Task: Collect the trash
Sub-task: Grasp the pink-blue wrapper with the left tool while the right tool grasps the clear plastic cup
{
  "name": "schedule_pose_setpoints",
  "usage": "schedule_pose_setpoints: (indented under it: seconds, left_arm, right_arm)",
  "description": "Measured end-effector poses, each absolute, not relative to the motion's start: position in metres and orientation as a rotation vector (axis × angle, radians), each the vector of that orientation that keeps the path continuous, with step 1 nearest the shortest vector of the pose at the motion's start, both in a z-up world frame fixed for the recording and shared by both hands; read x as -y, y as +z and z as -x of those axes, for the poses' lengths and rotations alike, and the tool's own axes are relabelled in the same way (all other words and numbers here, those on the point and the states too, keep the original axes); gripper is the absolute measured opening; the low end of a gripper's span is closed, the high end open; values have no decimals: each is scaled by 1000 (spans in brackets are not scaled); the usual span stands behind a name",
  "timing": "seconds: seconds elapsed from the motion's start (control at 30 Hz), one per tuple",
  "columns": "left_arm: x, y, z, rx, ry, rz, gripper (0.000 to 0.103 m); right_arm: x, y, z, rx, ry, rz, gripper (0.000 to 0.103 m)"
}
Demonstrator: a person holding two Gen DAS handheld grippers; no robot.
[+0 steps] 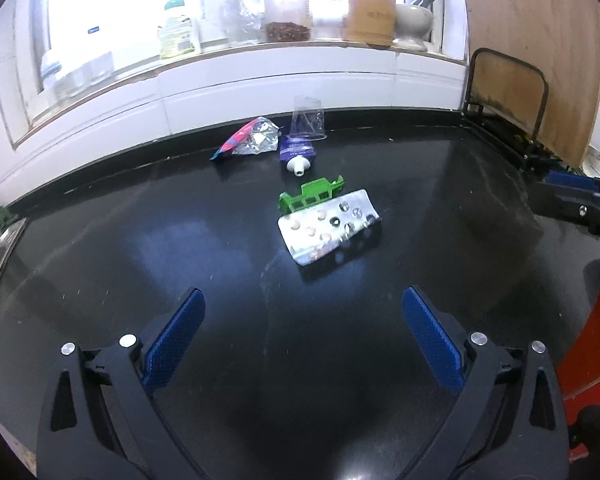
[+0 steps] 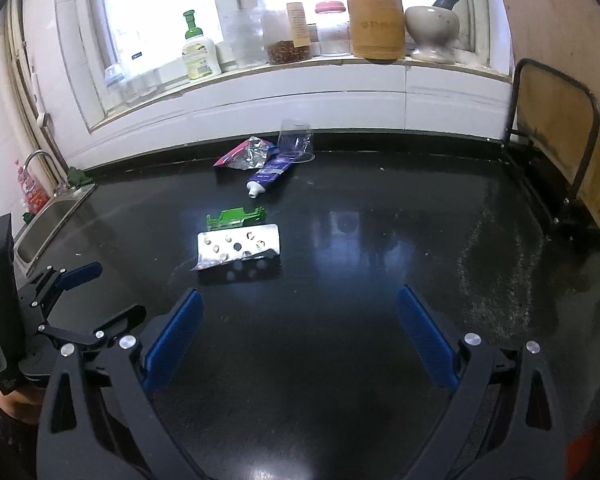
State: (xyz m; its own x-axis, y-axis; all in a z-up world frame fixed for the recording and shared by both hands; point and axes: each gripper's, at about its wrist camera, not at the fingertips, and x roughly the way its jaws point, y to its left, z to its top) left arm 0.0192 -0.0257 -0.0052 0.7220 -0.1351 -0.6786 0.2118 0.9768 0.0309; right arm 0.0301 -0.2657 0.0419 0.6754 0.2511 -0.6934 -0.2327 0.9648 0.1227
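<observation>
Above the counter, both grippers — left gripper, right gripper — gape wide, empty.

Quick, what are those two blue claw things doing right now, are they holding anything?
Left gripper: open, holding nothing, above the black counter.
Right gripper: open, holding nothing.

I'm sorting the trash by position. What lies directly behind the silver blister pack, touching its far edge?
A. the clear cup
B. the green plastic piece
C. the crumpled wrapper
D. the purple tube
B: the green plastic piece sits right against the far edge of the blister pack, while the tube, cup and wrapper lie farther back.
</observation>
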Motion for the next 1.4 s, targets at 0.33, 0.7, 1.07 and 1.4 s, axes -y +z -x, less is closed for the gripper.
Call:
schedule_pose_setpoints:
  seconds: [0.33, 0.7, 1.07, 1.4]
  left_arm:
    - [2, 1, -119, -781, -203, -108, 96]
    - [-13, -25, -290, -782, -246, -143, 96]
    - [-23, -59, -369, -890, -313, -109, 54]
    - [-24, -28, -310, -839, -265, -117, 12]
  right_arm:
    - [236, 35, -130, -825, 308, 15, 94]
    - [181, -4, -326, -893, 312, 49, 94]
    - [162, -44, -400, -982, 330, 8, 54]
    - [163, -3, -344, -893, 313, 67, 42]
